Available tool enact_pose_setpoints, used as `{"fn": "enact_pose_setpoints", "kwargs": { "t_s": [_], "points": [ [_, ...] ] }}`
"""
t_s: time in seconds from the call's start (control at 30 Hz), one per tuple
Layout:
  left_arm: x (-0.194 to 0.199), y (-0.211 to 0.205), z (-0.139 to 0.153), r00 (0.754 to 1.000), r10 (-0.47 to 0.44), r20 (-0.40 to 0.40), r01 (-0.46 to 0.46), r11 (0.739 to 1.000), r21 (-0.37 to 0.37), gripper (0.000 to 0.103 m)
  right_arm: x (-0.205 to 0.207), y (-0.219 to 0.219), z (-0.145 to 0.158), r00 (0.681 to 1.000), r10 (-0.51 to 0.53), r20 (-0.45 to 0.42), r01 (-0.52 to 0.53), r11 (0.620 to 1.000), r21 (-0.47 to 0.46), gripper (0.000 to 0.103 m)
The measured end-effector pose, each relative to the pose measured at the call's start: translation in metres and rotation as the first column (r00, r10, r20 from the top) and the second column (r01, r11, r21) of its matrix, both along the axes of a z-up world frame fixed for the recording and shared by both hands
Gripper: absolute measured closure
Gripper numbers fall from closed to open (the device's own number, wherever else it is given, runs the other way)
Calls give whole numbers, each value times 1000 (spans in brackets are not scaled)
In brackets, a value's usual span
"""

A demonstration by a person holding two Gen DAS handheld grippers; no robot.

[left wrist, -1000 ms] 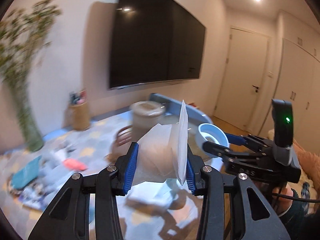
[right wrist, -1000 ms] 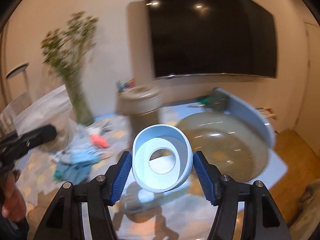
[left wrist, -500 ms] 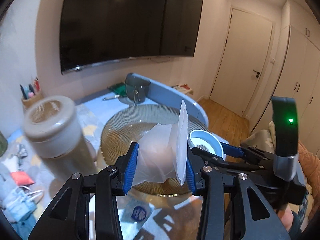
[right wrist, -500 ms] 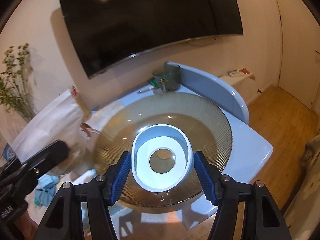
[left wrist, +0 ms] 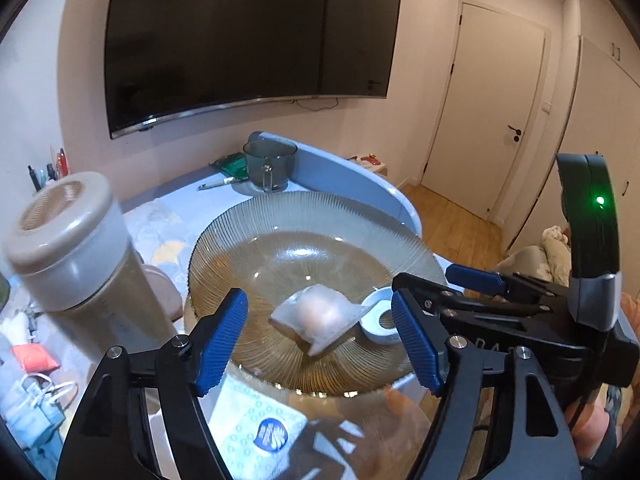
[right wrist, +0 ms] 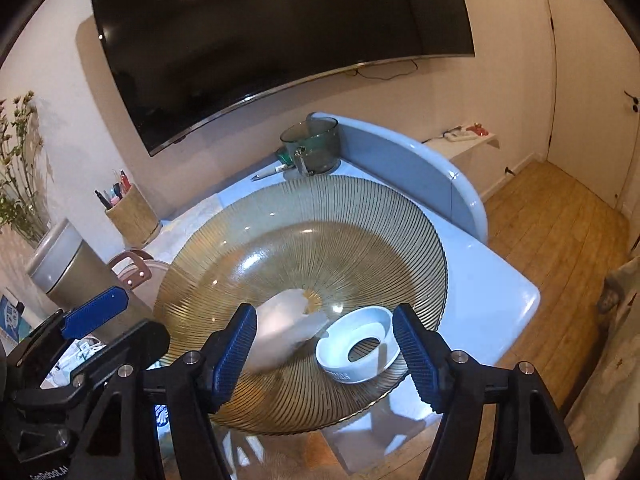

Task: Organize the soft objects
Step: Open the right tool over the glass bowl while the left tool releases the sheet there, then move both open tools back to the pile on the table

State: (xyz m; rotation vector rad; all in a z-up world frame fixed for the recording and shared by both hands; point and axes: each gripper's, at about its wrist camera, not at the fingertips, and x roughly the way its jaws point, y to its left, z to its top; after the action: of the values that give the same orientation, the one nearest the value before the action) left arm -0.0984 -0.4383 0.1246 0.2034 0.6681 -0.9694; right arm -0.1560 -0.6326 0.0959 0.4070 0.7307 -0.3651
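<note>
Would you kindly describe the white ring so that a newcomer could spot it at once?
Find the big ribbed amber glass bowl on the pale blue table. Two things lie inside it near the front: a soft translucent pouch and, right of it, the white ring. The ring is the rigid, glossy one with a hole through its middle.

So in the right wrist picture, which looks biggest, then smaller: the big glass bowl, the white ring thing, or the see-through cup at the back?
1. Glass bowl, by far.
2. and 3. White ring and see-through cup look about alike; the ring is much nearer the camera, so I won't rank them.
</note>
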Motion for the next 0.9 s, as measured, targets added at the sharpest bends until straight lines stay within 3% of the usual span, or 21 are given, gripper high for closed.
{"fn": "enact_pose_setpoints", "kwargs": {
  "t_s": [0.3, 0.53, 0.73, 0.9],
  "points": [
    [-40, 82, 29, 996, 13, 88, -8, 998, -54, 29, -31, 55, 35, 998, 44, 33, -41, 994, -99, 34],
    [-50, 180, 39, 979, 141, 147, -128, 987, -94, 27, -52, 152, 59, 989, 136, 55, -122, 971, -206, 34],
    [-41, 260, 42, 935, 285, 212, -273, 958, -84, 26, -45, 233, 74, 962, 261, 84, -233, 940, -251, 33],
    [-25, 339, 29, 866, 437, 241, -436, 898, -64, 23, -30, 290, 75, 930, 352, 104, -308, 903, -299, 22]
  ]
}}
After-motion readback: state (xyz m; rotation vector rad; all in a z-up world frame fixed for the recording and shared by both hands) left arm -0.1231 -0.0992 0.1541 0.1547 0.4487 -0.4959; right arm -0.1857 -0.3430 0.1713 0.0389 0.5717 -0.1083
